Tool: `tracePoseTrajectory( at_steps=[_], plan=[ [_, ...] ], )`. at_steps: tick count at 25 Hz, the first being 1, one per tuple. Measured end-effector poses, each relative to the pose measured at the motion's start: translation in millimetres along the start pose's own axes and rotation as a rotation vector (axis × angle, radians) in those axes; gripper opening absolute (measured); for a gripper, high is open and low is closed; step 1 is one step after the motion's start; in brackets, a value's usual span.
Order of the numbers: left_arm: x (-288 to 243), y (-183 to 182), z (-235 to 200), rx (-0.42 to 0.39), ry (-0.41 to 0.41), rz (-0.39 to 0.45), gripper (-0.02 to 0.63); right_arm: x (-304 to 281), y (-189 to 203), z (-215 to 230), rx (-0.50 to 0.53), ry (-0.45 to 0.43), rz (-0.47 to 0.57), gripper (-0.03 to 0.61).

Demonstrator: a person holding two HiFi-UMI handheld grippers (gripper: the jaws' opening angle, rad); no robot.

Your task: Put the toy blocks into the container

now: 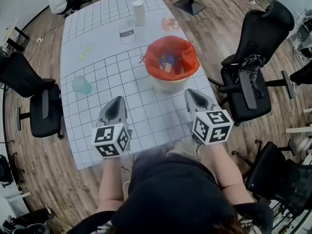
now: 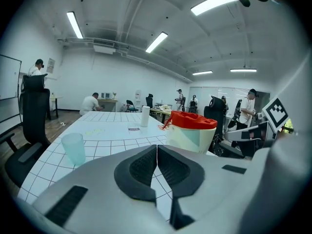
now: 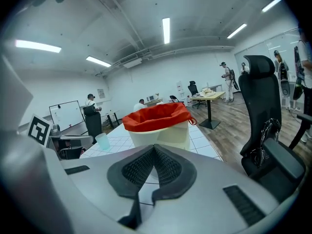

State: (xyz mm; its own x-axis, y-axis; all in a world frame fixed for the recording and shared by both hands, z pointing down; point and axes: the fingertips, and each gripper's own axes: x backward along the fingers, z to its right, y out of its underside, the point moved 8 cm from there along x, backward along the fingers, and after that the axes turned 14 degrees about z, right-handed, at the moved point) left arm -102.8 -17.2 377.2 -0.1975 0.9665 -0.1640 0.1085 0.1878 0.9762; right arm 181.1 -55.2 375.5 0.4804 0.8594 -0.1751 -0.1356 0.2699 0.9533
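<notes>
A cream container with a red liner (image 1: 171,62) stands on the gridded table (image 1: 97,82); blue and tan toy blocks (image 1: 168,62) lie inside it. My left gripper (image 1: 115,104) hovers over the near left of the table, shut with nothing between its pads. In the left gripper view the container (image 2: 191,130) sits ahead to the right of that gripper (image 2: 156,147). My right gripper (image 1: 192,94) is shut and empty, just in front of the container. The right gripper view shows the container (image 3: 157,126) close behind that gripper (image 3: 154,147).
A pale green cup (image 1: 81,85) stands at the table's left. A white cylinder (image 1: 139,12) and a milk-carton drawing (image 1: 127,33) are farther back. Black office chairs (image 1: 258,57) flank the table on both sides. People sit and stand in the background.
</notes>
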Motion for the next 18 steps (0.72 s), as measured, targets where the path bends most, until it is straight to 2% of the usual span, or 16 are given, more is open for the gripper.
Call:
tracePoseTrajectory(
  at_steps=[18],
  plan=[
    [2.7,1.1,6.8,-0.056,0.024,-0.016,0.029,1.2,2.0,-5.5,0.003,-0.016,-0.011,0.014]
  ],
)
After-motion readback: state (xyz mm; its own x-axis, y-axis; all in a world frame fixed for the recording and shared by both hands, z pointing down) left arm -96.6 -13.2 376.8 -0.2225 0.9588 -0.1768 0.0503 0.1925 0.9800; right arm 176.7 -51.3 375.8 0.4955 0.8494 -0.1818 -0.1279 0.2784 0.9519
